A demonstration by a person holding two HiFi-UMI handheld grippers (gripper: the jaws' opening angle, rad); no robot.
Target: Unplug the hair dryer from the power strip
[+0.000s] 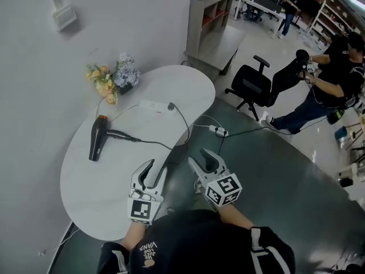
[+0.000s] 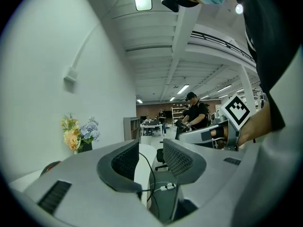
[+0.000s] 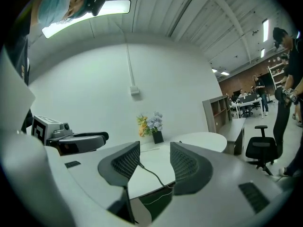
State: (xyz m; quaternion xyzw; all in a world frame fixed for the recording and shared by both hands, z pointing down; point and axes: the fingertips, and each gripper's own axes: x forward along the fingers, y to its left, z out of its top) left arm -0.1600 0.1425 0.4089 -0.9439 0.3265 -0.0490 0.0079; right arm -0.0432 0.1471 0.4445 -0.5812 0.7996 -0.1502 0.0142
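A black hair dryer (image 1: 97, 137) lies on the left of the white oval table (image 1: 108, 193). Its black cord (image 1: 181, 124) loops past the table's near edge and back to a plug (image 1: 170, 105) in the white power strip (image 1: 154, 104). My left gripper (image 1: 157, 167) hovers over the near table edge, jaws open and empty. My right gripper (image 1: 199, 157) hangs beside it, just off the edge, also open and empty. In the left gripper view the gripper (image 2: 149, 160) frames the table edge. In the right gripper view the gripper (image 3: 154, 162) frames the cord (image 3: 151, 174).
A flower bunch (image 1: 111, 76) stands at the table's far left by the wall. A second white connector (image 1: 218, 131) with cables lies on the dark floor. Beyond are an office chair (image 1: 251, 84), a grey shelf unit (image 1: 211, 21) and a person (image 1: 331, 84).
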